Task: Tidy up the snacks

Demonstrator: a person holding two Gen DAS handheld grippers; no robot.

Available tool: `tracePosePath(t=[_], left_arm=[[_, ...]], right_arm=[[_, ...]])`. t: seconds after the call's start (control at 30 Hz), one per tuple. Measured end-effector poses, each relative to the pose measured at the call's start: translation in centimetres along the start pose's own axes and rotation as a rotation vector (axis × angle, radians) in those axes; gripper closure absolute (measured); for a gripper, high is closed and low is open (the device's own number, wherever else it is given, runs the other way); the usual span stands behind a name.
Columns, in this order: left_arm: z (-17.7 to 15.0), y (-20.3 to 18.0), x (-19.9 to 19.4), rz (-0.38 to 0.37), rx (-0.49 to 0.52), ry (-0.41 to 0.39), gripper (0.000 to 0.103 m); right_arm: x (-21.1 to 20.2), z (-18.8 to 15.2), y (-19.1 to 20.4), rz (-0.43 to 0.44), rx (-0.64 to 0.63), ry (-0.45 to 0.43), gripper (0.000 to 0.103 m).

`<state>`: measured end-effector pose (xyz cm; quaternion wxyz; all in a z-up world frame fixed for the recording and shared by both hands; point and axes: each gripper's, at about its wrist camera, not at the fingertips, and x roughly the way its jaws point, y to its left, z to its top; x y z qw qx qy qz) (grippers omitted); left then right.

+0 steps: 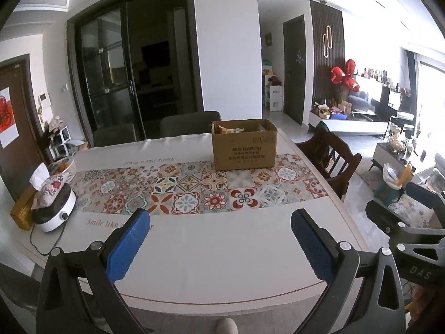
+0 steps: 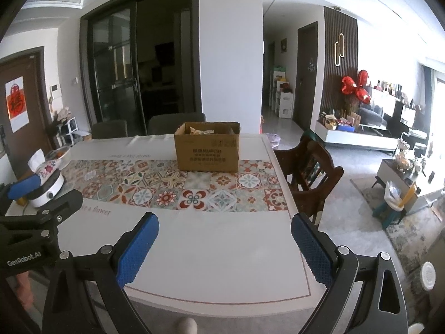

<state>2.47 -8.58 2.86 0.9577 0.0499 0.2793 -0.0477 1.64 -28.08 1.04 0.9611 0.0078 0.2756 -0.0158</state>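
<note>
A brown cardboard box (image 1: pixel 244 147) (image 2: pixel 207 149) stands open-topped on the far side of the table, on the patterned runner. Snack packets (image 1: pixel 232 130) (image 2: pixel 200 131) show inside it over the rim. My left gripper (image 1: pixel 219 222) hovers over the near table edge, blue pads wide apart and nothing between them. My right gripper (image 2: pixel 224 226) is held the same way, open and empty, just right of the left one. The box is far ahead of both. The left gripper's body (image 2: pixel 33 222) shows at the left of the right wrist view.
The white table (image 1: pixel 211 250) carries a tiled runner (image 1: pixel 194 192). At its left end sit a white cooker (image 1: pixel 55 211) with a floral tissue pouch on top, a yellow box and a fruit bowl. Grey chairs (image 1: pixel 189 123) stand behind, a dark wooden chair (image 1: pixel 331 156) at the right end.
</note>
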Motion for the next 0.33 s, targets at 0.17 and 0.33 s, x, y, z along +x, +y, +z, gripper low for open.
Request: tracePosePath(t=[0.17,0.33], left_arm=[[-0.20,0.05,-0.25,0.002,0.001,0.003,0.000],[-0.24,0.07,-0.22,0.005,0.000,0.005,0.000]], right_arm=[[-0.23,-0.14,0.02,0.002,0.000,-0.003,0.006],[-0.53,-0.33,0.04,0.000,-0.002,-0.005,0.006]])
